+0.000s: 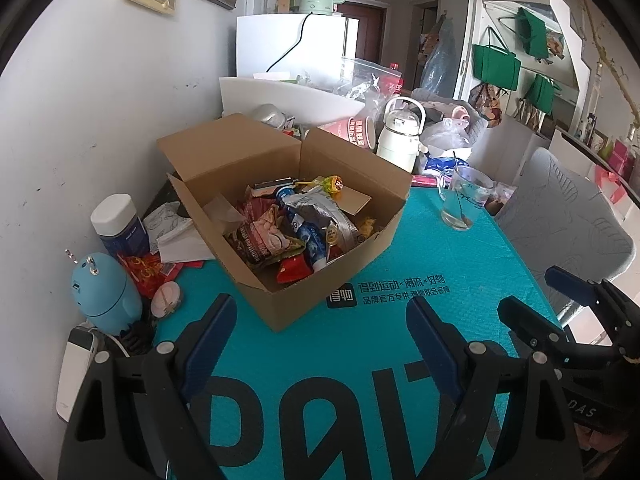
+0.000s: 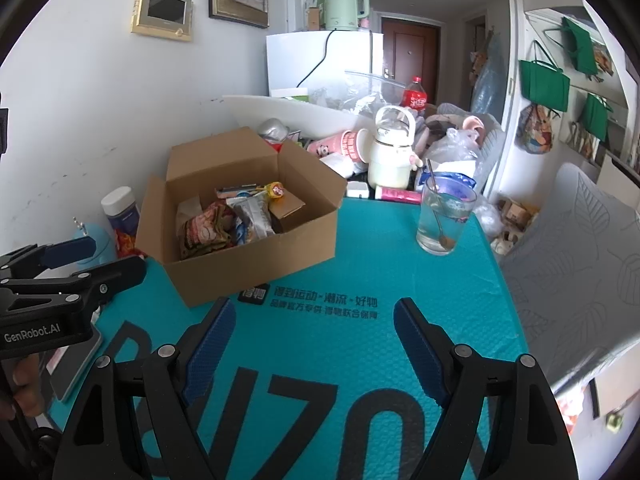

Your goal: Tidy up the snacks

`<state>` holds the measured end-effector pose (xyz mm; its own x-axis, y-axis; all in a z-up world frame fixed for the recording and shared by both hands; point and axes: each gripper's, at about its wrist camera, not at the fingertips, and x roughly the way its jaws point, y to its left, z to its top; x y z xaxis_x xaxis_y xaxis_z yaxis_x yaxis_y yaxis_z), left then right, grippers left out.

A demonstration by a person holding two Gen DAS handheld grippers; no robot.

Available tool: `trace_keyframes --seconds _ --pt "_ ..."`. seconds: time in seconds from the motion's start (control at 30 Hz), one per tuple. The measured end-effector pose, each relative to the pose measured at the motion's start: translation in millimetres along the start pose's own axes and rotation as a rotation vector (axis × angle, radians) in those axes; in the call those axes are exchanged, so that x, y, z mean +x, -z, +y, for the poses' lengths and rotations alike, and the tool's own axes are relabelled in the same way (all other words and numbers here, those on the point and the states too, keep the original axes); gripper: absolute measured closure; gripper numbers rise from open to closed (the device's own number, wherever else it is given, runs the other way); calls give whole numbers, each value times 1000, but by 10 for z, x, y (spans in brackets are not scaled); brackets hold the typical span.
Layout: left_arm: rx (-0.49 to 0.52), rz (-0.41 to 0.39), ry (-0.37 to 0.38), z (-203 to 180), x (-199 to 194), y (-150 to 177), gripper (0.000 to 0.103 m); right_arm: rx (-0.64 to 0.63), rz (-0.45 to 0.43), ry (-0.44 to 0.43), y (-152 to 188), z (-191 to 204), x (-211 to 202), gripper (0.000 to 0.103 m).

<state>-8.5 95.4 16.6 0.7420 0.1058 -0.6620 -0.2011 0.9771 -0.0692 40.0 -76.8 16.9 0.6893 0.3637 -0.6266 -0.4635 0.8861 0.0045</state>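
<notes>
The open brown cardboard box (image 1: 320, 280) sits on the teal bubble-wrap mailer sheet (image 1: 440, 248) that covers the table, its flaps folded back on the far and left sides, and it lies ahead of both tools — straight ahead and slightly left of the left gripper (image 1: 320, 320), ahead and clearly to the left of the right gripper (image 2: 314, 322). The left one looks the nearer of the two, since the box's near corner comes down almost between its blue-padded fingers (image 1: 210, 336), though nothing touches. Both grippers are spread wide with nothing between the pads, hovering over bare teal sheet. Inside the box lies a loose heap of snack packets (image 1: 296, 224): a red-and-green printed bag (image 1: 264, 236) at the near left, a crumpled silver foil pouch (image 1: 320, 208) across the middle, a small red sachet (image 1: 292, 270) by the near wall, and a yellow-wrapped lollipop (image 1: 334, 184) at the far side, beside a flat piece of cardboard. The box's long axis runs from near left to far right in the left wrist view. To the right, well apart from the box, a clear glass tumbler (image 2: 444, 216) holds a little liquid and a metal spoon — it stands nearer the right gripper's side and could be knocked by a wide sweep there.
</notes>
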Motion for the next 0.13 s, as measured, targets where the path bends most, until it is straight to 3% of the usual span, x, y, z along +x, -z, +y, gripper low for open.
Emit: trace_keyframes --seconds 0.13 --pt "5 -7 -4 -15 3 3 16 5 3 0 12 -18 16 21"
